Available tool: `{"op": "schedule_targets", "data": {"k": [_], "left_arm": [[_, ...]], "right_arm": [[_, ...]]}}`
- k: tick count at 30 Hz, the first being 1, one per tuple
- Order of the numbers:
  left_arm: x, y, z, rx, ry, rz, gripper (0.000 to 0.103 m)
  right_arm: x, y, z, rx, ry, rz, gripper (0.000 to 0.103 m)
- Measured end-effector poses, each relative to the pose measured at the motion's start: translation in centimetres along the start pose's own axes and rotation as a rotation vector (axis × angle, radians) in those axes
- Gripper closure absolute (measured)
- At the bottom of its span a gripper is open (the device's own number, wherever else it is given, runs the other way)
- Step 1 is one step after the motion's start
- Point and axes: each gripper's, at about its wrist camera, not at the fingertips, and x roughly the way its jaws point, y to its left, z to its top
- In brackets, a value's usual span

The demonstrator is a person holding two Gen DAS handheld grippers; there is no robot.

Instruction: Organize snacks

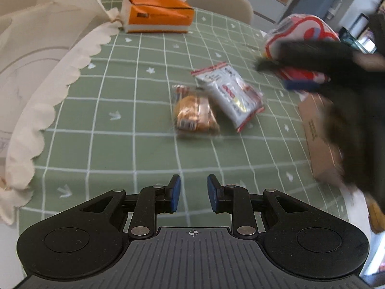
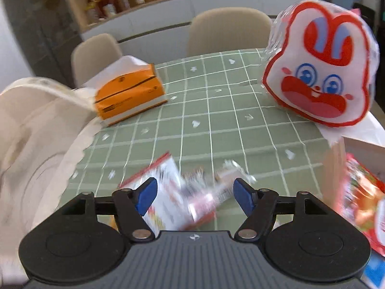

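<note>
Snacks lie loose on the green checked cloth [image 1: 134, 110]: a white packet [image 1: 228, 96] and a brown cake packet [image 1: 193, 115], touching each other, well ahead of our left tongs [image 1: 193, 193] and slightly to the right. Our left tongs stand narrow with nothing between the jaws. Our right tongs [image 2: 195, 198] stand wide, and the white packet [image 2: 166, 192] sits blurred just past their tips, not pinched as far as we can tell. A rabbit-face bag [image 2: 322, 65] sits ahead and to the right of them, with a cardboard box [image 1: 317, 134] at the right edge holding a red packet [image 2: 361, 192].

We judge the main risk to be a hasty close. The blur suggests fast motion, so the jaws could catch only a corner of the slick wrapper, which could slip out on the lift. They could also nudge the cake packet along, since the two touch. Our two tongs share one small patch and may collide.
</note>
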Motion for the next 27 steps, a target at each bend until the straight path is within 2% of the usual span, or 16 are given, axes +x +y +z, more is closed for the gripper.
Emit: {"op": "schedule_targets", "data": {"k": [5,10,12,14,17,24,27], "left_arm": [[-1.7,1.8,-0.9,0.024,0.012,-0.057,0.075],[-2.8,3.7,-1.5,0.031,0.024,-0.076,0.075],[-2.9,4.3,-1.6,0.029,0.03,-0.084,0.075],[-2.9,4.7,-1.6,0.029,0.034,-0.092,0.075],[-2.6,4.8,-1.5,0.029,0.042,-0.113,0.075],[-1.9,3.4,-1.7,0.057,0.054,-0.141,0.075],[-1.8,3.0,-1.8,0.054,0.046,-0.13,0.075]], "right_arm": [[5.9,0.6,2.6,0.038,0.031,-0.122,0.033],[7.9,0.1,1.6,0.037,0.106,-0.145,0.037],[7.0,0.1,0.4,0.006,0.104,-0.142,0.043],[5.9,0.5,-0.7,-0.041,0.117,-0.118,0.055],[3.9,1.1,-3.0,-0.084,0.153,-0.073,0.067],[-0.6,1.7,-9.4,-0.104,0.199,0.001,0.07],[-2.0,2.0,-11.6,-0.146,0.193,0.0,0.071]]}}
